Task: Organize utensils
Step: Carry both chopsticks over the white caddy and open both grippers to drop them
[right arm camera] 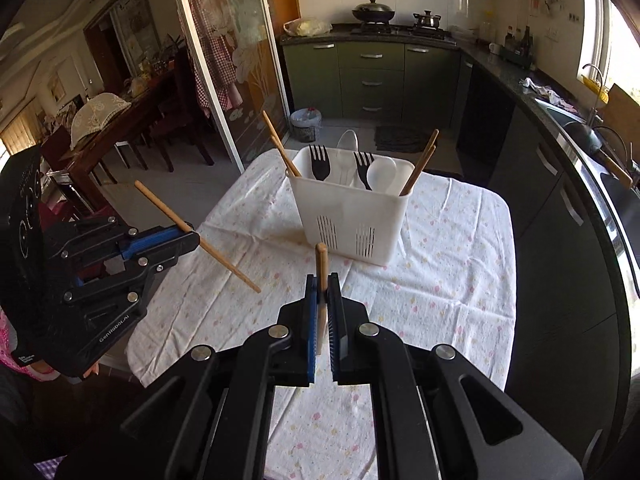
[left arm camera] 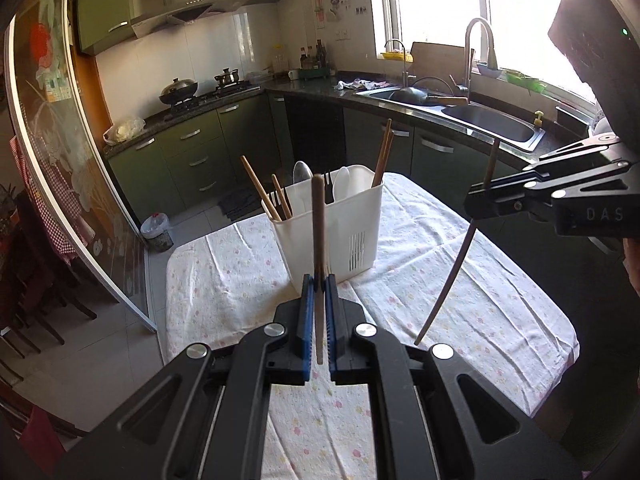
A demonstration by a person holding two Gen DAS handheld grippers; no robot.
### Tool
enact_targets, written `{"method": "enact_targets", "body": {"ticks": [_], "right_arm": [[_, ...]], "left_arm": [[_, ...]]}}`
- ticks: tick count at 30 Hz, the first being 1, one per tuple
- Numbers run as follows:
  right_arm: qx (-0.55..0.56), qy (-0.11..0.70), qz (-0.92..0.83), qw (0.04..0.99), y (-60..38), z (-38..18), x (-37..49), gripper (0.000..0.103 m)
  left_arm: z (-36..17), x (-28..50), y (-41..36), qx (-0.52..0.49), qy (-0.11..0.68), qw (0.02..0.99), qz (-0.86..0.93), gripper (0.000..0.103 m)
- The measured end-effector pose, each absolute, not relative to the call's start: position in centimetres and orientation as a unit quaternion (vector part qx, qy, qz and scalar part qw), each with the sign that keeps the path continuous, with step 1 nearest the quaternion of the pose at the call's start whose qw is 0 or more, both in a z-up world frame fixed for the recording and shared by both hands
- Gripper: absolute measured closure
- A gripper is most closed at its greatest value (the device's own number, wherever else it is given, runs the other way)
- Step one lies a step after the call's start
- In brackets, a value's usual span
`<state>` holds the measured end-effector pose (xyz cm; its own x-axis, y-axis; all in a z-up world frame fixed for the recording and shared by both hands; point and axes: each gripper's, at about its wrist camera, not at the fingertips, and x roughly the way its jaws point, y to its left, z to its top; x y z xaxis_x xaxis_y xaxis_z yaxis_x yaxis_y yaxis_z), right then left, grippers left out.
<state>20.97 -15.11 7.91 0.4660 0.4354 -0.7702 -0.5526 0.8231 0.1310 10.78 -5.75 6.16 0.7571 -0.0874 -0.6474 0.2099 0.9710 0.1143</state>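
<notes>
A white utensil caddy [left arm camera: 332, 228] [right arm camera: 352, 220] stands on the cloth-covered table, holding wooden chopsticks at both ends, black forks [right arm camera: 319, 162] and white spoons [right arm camera: 382, 174] in the middle. My left gripper [left arm camera: 319, 280] [right arm camera: 192, 238] is shut on a wooden chopstick [left arm camera: 318, 236] [right arm camera: 160, 208], held above the table in front of the caddy. My right gripper [right arm camera: 323, 280] [left arm camera: 476, 200] is shut on another wooden chopstick [right arm camera: 321, 264] [left arm camera: 452, 272], held above the table to the caddy's right.
The table [left arm camera: 460, 300] wears a white floral cloth. Green cabinets, a sink [left arm camera: 492, 120] and a stove with pots [left arm camera: 180, 90] line the back and right. A glass sliding door [right arm camera: 224, 80] and a bin [right arm camera: 306, 122] are at the left.
</notes>
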Motion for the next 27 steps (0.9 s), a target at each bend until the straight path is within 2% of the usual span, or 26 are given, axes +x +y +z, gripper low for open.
{"method": "enact_targets", "body": {"ticks": [9,27], "right_arm": [[-0.039,0.397,0.295,0.868,-15.1,13.4,22.0,0.097],[0.007,0.353,0.291,0.889,-16.4,19.5,25.0,0.097]], "left_arm": [[10.9,11.6,-5.7,0.088,0.292,0.95,-0.07,0.098],[18.3,14.0,-5.6,0.065,0.227,0.97,-0.054,0.098]]}}
